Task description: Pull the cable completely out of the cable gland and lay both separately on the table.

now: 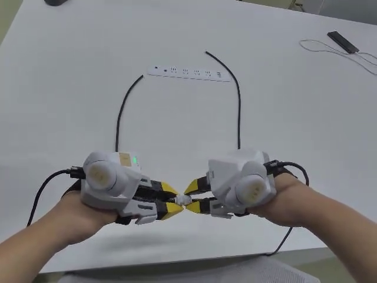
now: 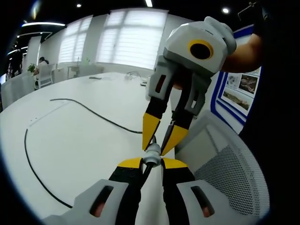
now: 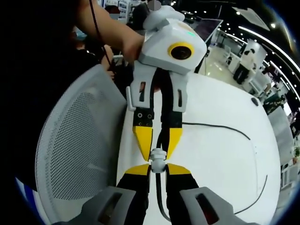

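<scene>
White bench (image 1: 70, 88) in the head view, with a black cable (image 1: 238, 106) laid upon it in a long loop: two loose ends near a white power strip (image 1: 188, 73) on the far side, two runs drawn back toward the near edge and lost behind the tools. Above that near edge, left hand-held gripper (image 1: 174, 200) and right hand-held gripper (image 1: 193, 198) tip to tip, yellow fingertips (image 1: 166, 188) converging on a small pale cable gland (image 1: 184, 201) held over the surface.

Cable threaded through the gland, not yet out. In the left gripper view, a dark strand between the near jaws below the gland (image 2: 152, 157) and a thin strand between the far jaws above it. Likewise in the right gripper view, on either side of the gland (image 3: 158, 159).

Both jaw pairs narrow, pinched at opposite ends of the gland. Gland body or adjoining cable under each pair: not to be told.

Grey mesh chair back (image 3: 75, 140) beside the bench edge. At the far right of the bench, a flat dark device (image 1: 341, 40) with a thin pale cord (image 1: 321, 46).
</scene>
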The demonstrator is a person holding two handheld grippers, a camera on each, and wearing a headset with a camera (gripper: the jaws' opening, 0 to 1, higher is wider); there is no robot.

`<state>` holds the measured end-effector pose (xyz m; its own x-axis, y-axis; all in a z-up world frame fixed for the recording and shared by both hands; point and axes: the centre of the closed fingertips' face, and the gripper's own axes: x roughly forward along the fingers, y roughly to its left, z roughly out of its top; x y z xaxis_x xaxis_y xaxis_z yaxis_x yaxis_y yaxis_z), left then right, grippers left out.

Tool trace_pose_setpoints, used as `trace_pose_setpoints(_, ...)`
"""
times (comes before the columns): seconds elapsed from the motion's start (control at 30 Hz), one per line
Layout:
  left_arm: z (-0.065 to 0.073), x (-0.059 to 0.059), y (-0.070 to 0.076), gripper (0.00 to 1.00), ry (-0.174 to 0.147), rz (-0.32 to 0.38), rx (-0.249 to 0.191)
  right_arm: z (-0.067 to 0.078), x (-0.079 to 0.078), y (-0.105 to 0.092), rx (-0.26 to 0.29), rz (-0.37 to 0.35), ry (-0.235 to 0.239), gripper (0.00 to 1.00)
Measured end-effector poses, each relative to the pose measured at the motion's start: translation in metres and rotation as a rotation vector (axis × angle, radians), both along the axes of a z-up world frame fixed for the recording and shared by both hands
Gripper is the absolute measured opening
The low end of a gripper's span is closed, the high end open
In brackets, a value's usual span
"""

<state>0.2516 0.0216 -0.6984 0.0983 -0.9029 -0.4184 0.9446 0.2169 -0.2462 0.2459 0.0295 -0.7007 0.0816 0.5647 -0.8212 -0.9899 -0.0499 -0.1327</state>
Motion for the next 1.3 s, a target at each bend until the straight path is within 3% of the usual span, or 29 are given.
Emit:
trace_pose_setpoints(0.07, 0.0, 0.001, 0.0, 0.15, -0.017, 0.0, 0.001, 0.0, 0.001, 0.0, 0.005, 0.007, -0.015, 0.07)
trace_pose_setpoints(0.13, 0.001, 0.002, 0.001, 0.16, -0.007, 0.009, -0.003, 0.001, 0.002, 0.001, 0.012, 0.001, -0.024, 0.07)
trace_pose_setpoints(0.4, 0.003, 0.003, 0.003, 0.15, -0.025, -0.005, -0.022, 0.002, 0.003, 0.002, 0.037, -0.012, -0.031, 0.07)
trace_pose_setpoints(0.57, 0.003, 0.002, 0.003, 0.15, -0.007, -0.004, -0.023, 0.003, 0.002, 0.002, 0.04, 0.009, -0.054, 0.07)
trace_pose_setpoints(0.83, 0.004, 0.001, 0.002, 0.14, -0.054, -0.027, 0.001, 0.003, 0.002, 0.002, 0.06, -0.059, -0.03, 0.08)
trace_pose_setpoints(0.9, 0.008, 0.002, 0.002, 0.14, -0.059, -0.028, -0.012, 0.007, 0.003, 0.003, 0.106, -0.134, 0.033, 0.08)
trace_pose_setpoints(0.93, 0.01, 0.003, 0.003, 0.14, -0.046, -0.018, -0.02, 0.01, 0.004, 0.003, 0.126, -0.15, 0.05, 0.09)
trace_pose_setpoints(1.0, 0.013, 0.003, 0.003, 0.14, -0.055, -0.018, -0.03, 0.013, 0.01, 0.002, 0.154, -0.181, 0.076, 0.13)
trace_pose_setpoints(1.07, 0.015, 0.003, 0.004, 0.14, -0.059, -0.023, -0.032, 0.016, 0.008, 0.002, 0.186, -0.189, 0.143, 0.13)
trace_pose_setpoints(1.13, 0.018, 0.004, 0.005, 0.14, -0.077, -0.028, -0.026, 0.023, 0.009, 0.002, 0.237, -0.213, 0.216, 0.14)
trace_pose_setpoints(1.2, 0.02, 0.005, 0.006, 0.15, -0.082, -0.025, -0.028, 0.029, 0.004, 0.002, 0.298, -0.271, 0.384, 0.13)
trace_pose_setpoints(1.27, 0.021, 0.006, 0.007, 0.15, -0.106, -0.023, -0.024, 0.027, 0.016, -0.004, 0.34, -0.294, 0.403, 0.13)
trace_pose_setpoints(1.3, 0.021, 0.005, 0.007, 0.15, -0.103, -0.024, -0.022, 0.027, 0.014, -0.005, 0.362, -0.318, 0.469, 0.12)
